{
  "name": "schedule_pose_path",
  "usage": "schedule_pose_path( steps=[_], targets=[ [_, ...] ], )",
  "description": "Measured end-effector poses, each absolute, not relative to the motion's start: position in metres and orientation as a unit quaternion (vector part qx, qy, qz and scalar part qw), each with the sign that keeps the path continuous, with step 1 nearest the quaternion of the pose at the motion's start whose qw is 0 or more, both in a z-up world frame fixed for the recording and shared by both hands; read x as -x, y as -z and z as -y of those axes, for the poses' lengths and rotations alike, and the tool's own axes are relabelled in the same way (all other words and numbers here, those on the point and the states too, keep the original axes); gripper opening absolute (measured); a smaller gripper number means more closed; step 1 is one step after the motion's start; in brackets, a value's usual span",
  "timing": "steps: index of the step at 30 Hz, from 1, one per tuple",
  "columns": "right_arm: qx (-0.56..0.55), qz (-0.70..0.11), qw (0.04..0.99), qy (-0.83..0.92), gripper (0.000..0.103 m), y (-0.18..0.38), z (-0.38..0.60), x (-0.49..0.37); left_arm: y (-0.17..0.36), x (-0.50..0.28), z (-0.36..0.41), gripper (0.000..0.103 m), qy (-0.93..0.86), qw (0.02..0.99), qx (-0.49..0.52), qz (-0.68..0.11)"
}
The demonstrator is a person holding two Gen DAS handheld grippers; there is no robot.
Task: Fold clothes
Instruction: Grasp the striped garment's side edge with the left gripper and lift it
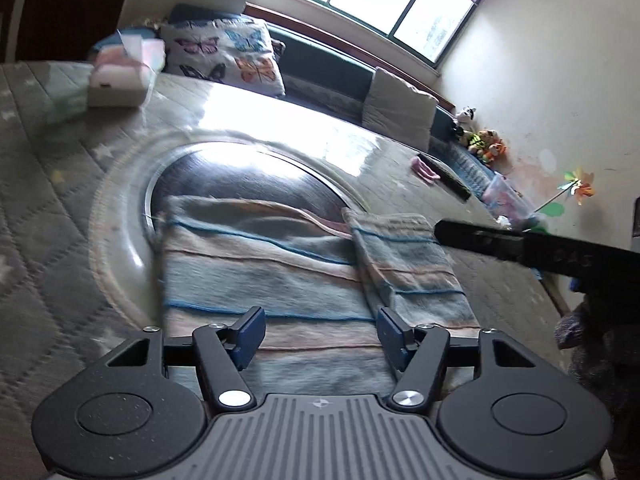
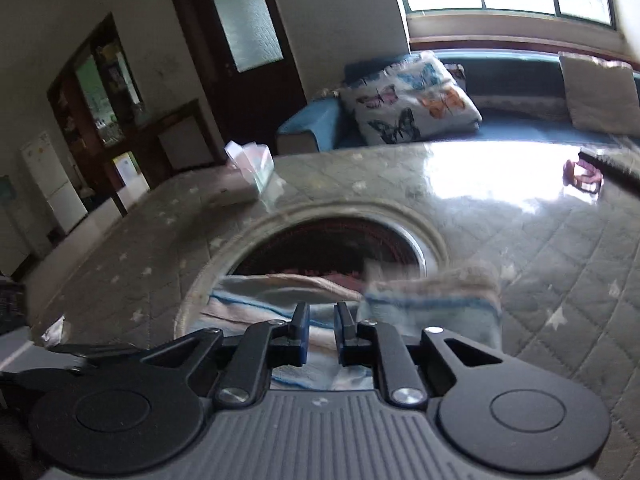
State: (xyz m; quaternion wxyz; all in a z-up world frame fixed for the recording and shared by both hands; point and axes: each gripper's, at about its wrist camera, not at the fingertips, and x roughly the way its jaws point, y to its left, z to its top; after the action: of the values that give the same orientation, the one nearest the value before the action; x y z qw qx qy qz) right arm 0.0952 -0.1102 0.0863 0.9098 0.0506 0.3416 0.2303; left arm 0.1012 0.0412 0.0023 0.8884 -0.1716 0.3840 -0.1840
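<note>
A striped blue, pink and beige knitted garment (image 1: 280,272) lies flat on the glass-topped table, partly over the round inset. Its right part (image 1: 404,264) is folded over on top. My left gripper (image 1: 320,336) is open just above the garment's near edge, with nothing between the fingers. The other gripper's black finger (image 1: 500,244) reaches in from the right, above the folded part. In the right wrist view the garment (image 2: 280,304) lies in front of my right gripper (image 2: 322,332), whose jaws stand a narrow gap apart with nothing between them.
The table (image 1: 60,200) has a quilted star-patterned cover under glass and a round dark inset (image 1: 240,176). A tissue box (image 1: 120,76) stands at the far left, a pink object (image 1: 426,170) at the far right edge. A sofa with a butterfly pillow (image 1: 224,56) is behind.
</note>
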Motion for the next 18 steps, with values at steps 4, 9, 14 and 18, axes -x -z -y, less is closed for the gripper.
schedule_pose_path(
  steps=[4,9,14,18],
  targets=[
    [-0.033,-0.331,0.918,-0.216,0.031,-0.091,0.127,-0.089,0.0,-0.108,-0.027,0.06,0.194,0.881,0.178,-0.393],
    [0.009,-0.34,0.922,-0.186,0.081,-0.072,0.145,-0.08,-0.004,-0.116,0.0,0.056,0.207,0.88,0.161,-0.396],
    [0.016,-0.337,0.927,-0.164,0.1,-0.05,0.168,-0.065,-0.002,-0.131,0.022,0.052,0.206,0.877,0.146,-0.409],
    [-0.007,-0.339,0.927,-0.16,0.103,-0.039,0.192,-0.058,0.003,-0.14,0.036,0.041,0.199,0.874,0.134,-0.422]
  ],
)
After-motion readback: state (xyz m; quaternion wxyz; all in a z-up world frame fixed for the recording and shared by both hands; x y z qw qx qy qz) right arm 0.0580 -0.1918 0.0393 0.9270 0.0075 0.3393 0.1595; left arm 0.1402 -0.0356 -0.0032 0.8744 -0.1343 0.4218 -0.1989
